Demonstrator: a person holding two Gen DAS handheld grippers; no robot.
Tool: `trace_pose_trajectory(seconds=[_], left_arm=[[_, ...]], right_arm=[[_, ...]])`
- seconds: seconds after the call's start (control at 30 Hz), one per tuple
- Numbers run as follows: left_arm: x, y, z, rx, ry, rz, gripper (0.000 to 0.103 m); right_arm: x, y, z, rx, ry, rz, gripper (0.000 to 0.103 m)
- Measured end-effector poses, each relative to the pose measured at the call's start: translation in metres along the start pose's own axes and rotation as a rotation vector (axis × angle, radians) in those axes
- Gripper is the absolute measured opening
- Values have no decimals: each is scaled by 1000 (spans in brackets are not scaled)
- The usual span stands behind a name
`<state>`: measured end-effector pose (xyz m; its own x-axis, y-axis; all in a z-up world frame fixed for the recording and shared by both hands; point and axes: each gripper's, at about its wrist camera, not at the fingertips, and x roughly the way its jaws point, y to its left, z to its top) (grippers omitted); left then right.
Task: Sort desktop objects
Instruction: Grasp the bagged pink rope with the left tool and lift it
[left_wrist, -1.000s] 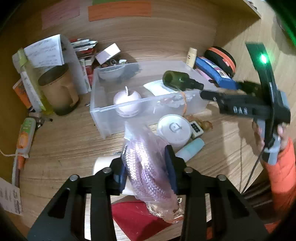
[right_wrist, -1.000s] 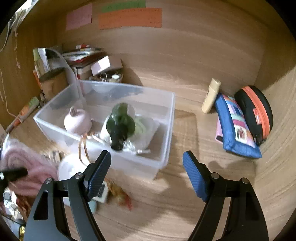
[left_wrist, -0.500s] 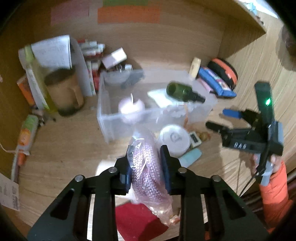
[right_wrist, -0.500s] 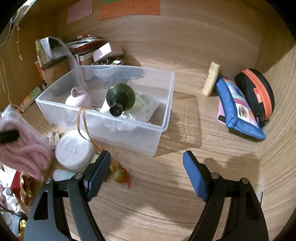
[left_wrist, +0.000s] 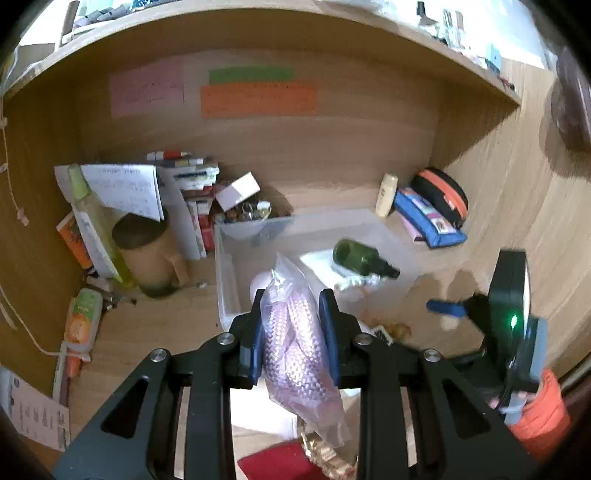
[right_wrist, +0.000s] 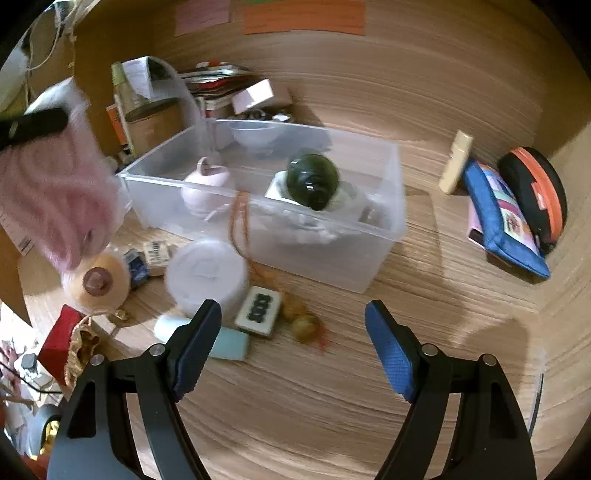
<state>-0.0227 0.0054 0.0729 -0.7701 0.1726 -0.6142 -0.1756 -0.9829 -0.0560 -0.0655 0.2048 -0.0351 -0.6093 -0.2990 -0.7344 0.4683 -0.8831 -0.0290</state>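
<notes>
Rope bundle (left_wrist: 295, 343), pink, braided, sealed in a clear bag: in the left wrist view it was clamped between the blue pads of the left gripper (left_wrist: 291, 332), held off the desk, the bag's loose top above the fingertips and its tail hanging below them. The clear bin (left_wrist: 229, 280) was seen just beyond, with a green bottle (left_wrist: 364, 261) lying inside to the right. The right gripper (left_wrist: 443, 308) was recorded low at the right, over the desk.

In the right wrist view the right gripper (right_wrist: 293, 345) was noted with jaws spread wide and nothing between them, above bare wood (right_wrist: 461, 314) near the bin's front wall (right_wrist: 332, 258). The bundle (right_wrist: 55, 199) appeared blurred at the far left, raised near the bin's left corner. A white round tub (right_wrist: 207, 275), a domino-like tile (right_wrist: 258, 312) and a pale blue block (right_wrist: 229, 343) were left loose on the desk.

Judged step: carriage of the bundle to the bin. Advised: the pinch to be kept firm, the hanging tail to be lifted over the rim, release to be made over free floor left of the bottle.
</notes>
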Motion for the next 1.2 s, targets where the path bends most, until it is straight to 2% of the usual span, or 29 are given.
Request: trace_pose_trajectory(seconds=[0.27, 0.3, 0.33, 0.5, 0.57, 0.67, 0.87, 0.97, 1.07, 1.13, 1.2], left_arm=[[10, 12, 38, -2, -40, 59, 24], [13, 14, 45, 1, -46, 68, 11], [16, 15, 49, 1, -45, 78, 3], [45, 20, 70, 17, -43, 90, 3], [61, 21, 69, 19, -8, 98, 3], [74, 28, 60, -10, 39, 62, 3], [57, 36, 32, 3, 69, 75, 5], [42, 45, 13, -9, 90, 58, 16], [29, 52, -6, -17, 103, 58, 34], [20, 53, -22, -20, 106, 61, 50], [16, 52, -35, -22, 115, 43, 61]], right_arm=[[0, 4, 1, 0, -1, 11, 78], [1, 2, 0, 8, 1, 8, 78], [1, -1, 0, 14, 3, 3, 78], [6, -16, -4, 58, 25, -23, 78], [9, -21, -5, 76, 38, -21, 78], [11, -23, -7, 86, 47, -18, 78], [12, -16, -3, 81, 49, 1, 78], [9, -7, -5, 70, 41, 20, 78], [5, 5, -9, 60, 36, 35, 78], [4, 12, -12, 58, 42, 47, 78], [5, 20, -15, 56, 53, 60, 78]])
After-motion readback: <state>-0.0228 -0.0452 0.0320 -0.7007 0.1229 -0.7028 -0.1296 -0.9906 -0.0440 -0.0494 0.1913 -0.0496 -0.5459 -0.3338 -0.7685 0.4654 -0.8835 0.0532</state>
